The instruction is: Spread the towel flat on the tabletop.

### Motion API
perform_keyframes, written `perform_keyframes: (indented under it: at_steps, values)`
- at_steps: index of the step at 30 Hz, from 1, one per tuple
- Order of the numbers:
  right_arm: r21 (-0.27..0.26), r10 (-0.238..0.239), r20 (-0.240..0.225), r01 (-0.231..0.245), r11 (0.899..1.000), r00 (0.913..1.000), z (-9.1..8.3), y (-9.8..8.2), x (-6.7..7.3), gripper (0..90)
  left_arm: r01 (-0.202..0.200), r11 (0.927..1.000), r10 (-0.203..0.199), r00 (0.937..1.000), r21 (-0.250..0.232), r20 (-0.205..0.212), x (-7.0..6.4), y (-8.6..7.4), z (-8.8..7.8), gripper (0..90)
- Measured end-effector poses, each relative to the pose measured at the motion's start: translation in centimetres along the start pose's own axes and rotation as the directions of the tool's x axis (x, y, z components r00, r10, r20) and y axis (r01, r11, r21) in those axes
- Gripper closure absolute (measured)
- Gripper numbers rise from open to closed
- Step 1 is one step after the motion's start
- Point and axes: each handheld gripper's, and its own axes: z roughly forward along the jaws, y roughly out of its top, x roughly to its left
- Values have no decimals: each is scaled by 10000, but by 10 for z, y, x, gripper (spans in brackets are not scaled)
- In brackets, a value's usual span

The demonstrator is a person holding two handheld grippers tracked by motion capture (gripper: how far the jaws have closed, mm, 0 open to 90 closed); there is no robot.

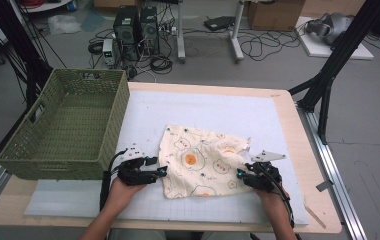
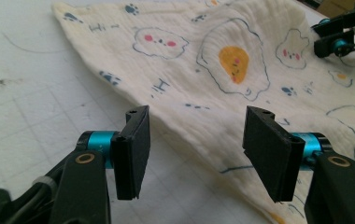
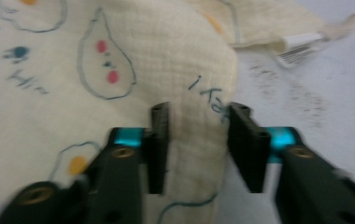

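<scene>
A cream cloth (image 1: 203, 160) printed with fried eggs and small faces lies rumpled on the white mat. My left gripper (image 1: 160, 167) sits low at the cloth's left edge. Its jaws stand wide apart in the left gripper view (image 2: 194, 135), with the cloth's (image 2: 213, 70) hem running between them, untouched. My right gripper (image 1: 241, 175) is at the cloth's right edge. In the right gripper view (image 3: 198, 135) its jaws straddle a raised fold of the cloth (image 3: 119, 56) with gaps on both sides. That view is blurred. The right gripper (image 2: 339, 32) also shows far off across the cloth.
A green woven basket (image 1: 53, 145) stands on the table's left side, close to my left hand. The white mat (image 1: 203, 110) covers most of the wooden table. A white label (image 3: 301, 46) hangs at the cloth's corner. Cables and computer cases sit on the floor beyond.
</scene>
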Motion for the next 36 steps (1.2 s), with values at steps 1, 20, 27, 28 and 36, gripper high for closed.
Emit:
perform_keyframes:
  at_steps: [1,20,27,28,36]
  values:
    - [54,-20,-98,20,10000,9999,-1,0,1,754,-69,9999,69,10000,102,-18,-1,0,2,421]
    - [-218,-93,-357,85,9997,9993,-41,-24,7,518,-1340,9805,1337,9910,1440,114,-12,-3,-3,867]
    - [-1616,-80,933,231,9866,9956,-48,-17,-5,330,-255,9995,245,9985,-204,-483,4,11,-13,582]
    - [-1727,-12,986,183,9848,9951,-48,-16,-6,328,-69,9987,42,9985,-508,-542,7,14,-12,546]
    - [-1785,-322,1253,545,9824,9916,-41,-15,-7,291,-327,9929,135,9862,-1144,-1651,30,49,27,443]
